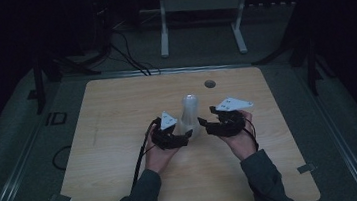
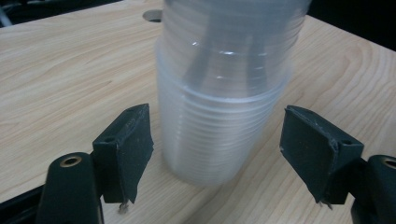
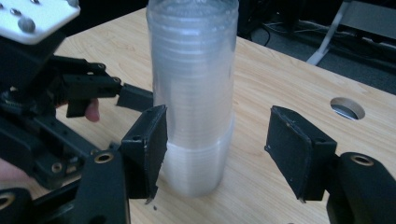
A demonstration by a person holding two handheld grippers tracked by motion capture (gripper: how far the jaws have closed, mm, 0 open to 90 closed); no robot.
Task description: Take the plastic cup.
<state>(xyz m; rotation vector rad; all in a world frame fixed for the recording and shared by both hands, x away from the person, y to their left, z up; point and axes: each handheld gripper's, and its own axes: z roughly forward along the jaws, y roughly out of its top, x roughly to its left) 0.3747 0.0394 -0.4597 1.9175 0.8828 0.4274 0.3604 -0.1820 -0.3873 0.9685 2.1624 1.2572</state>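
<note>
A tall stack of clear plastic cups (image 1: pixel 189 114) stands upside down near the middle of the wooden table (image 1: pixel 115 137). My left gripper (image 1: pixel 186 134) sits at the stack's left, low near its base. In the left gripper view the stack (image 2: pixel 219 107) stands between the jaws of the left gripper (image 2: pixel 219 151), with a gap on each side. My right gripper (image 1: pixel 204 124) is at the stack's right. In the right gripper view the stack (image 3: pixel 196 93) stands by one pad of the right gripper (image 3: pixel 219 149) and well clear of the other. Both grippers are open.
A round cable hole (image 1: pixel 209 83) lies in the table behind the stack. Beyond the far edge stands a white frame (image 1: pixel 199 8) on the floor, with dark cables (image 1: pixel 126 55) to its left. The room around the table is dark.
</note>
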